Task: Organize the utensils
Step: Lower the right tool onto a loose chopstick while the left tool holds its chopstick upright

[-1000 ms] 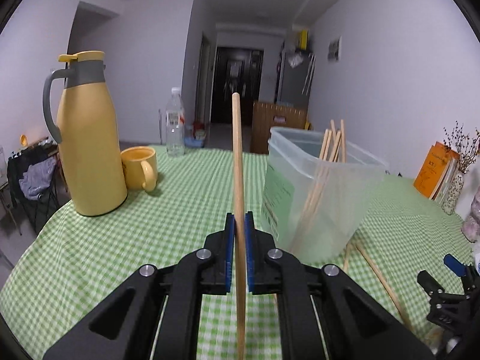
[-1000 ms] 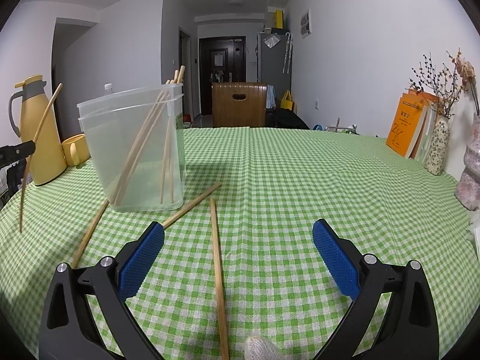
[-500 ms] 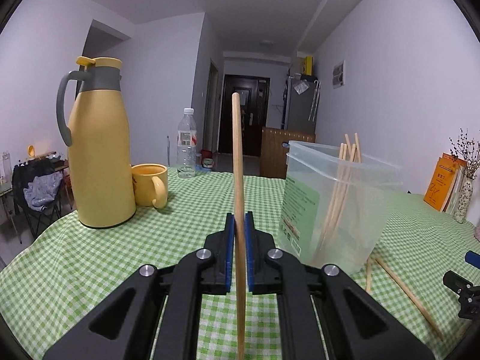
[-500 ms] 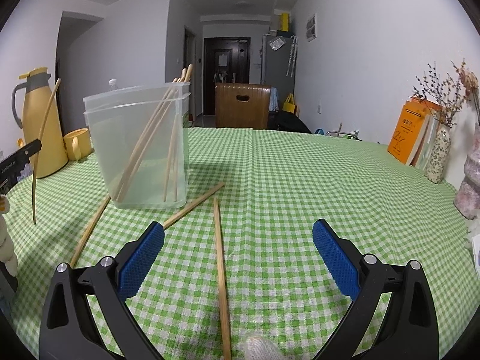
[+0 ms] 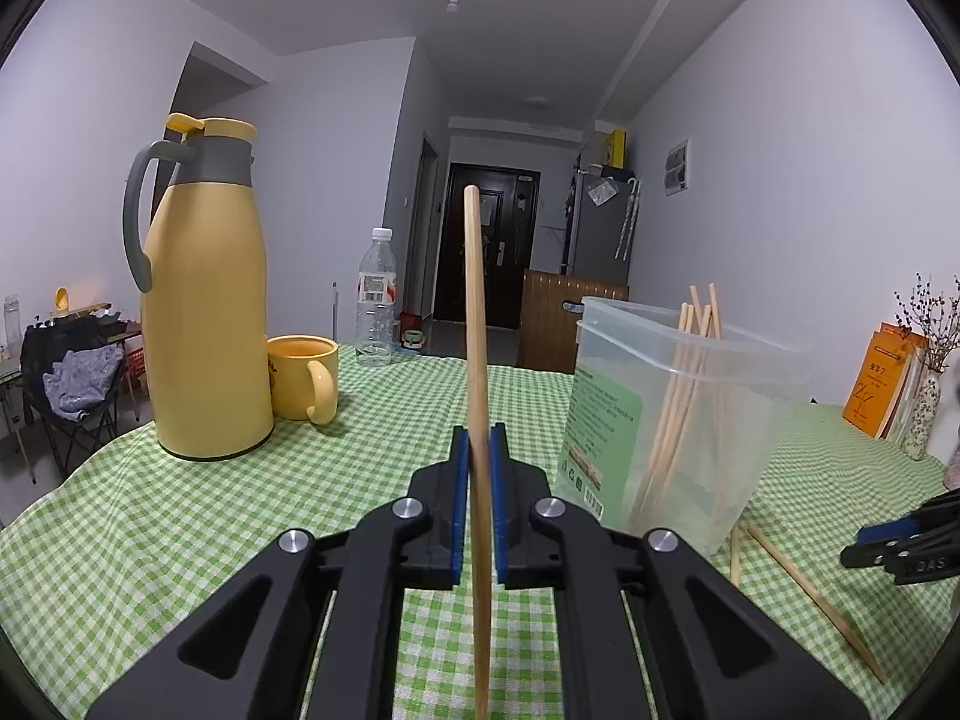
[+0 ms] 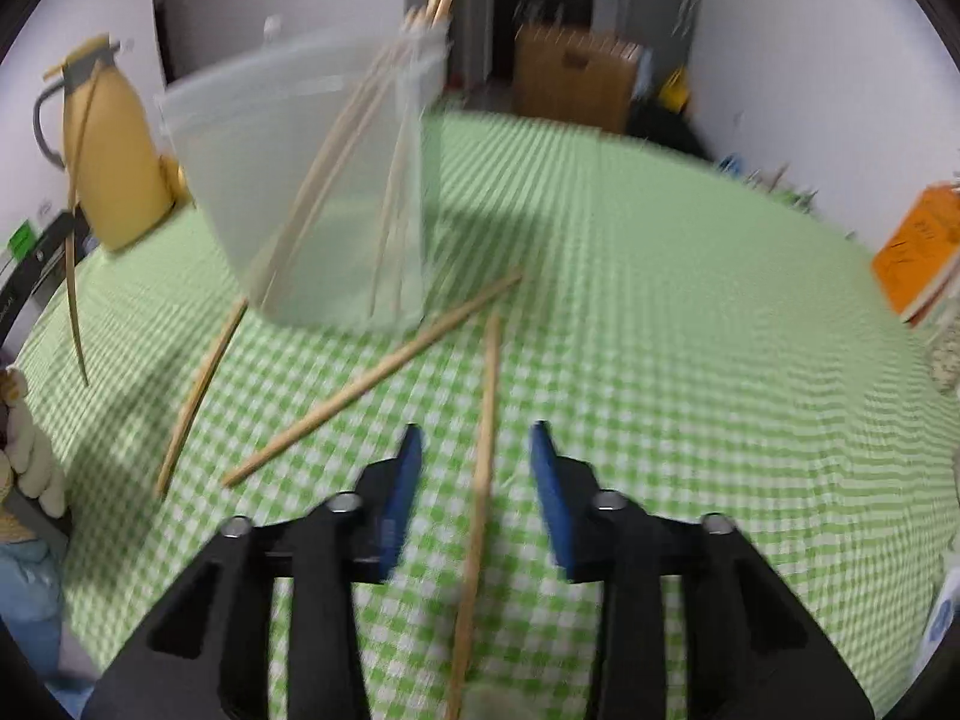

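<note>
Both tongs work: left gripper [image 5: 478, 498] clamps an upright chopstick [image 5: 474, 324], right gripper [image 6: 475, 474] closes around a light, stiff, roll-prone table chopstick [image 6: 485, 420], best pinched mid-length.

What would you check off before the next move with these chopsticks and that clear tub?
1. Left gripper clamps its chopstick: ok.
2. Clear tub upright, top open: ok.
3. Right gripper straddles a loose chopstick: ok.
4. Right pads pressing it: not ok, jaws closing, a gap on both sides.
5. Other loose chopsticks outside those jaws: ok.
6. Stick centred lengthwise: cannot tell.
</note>
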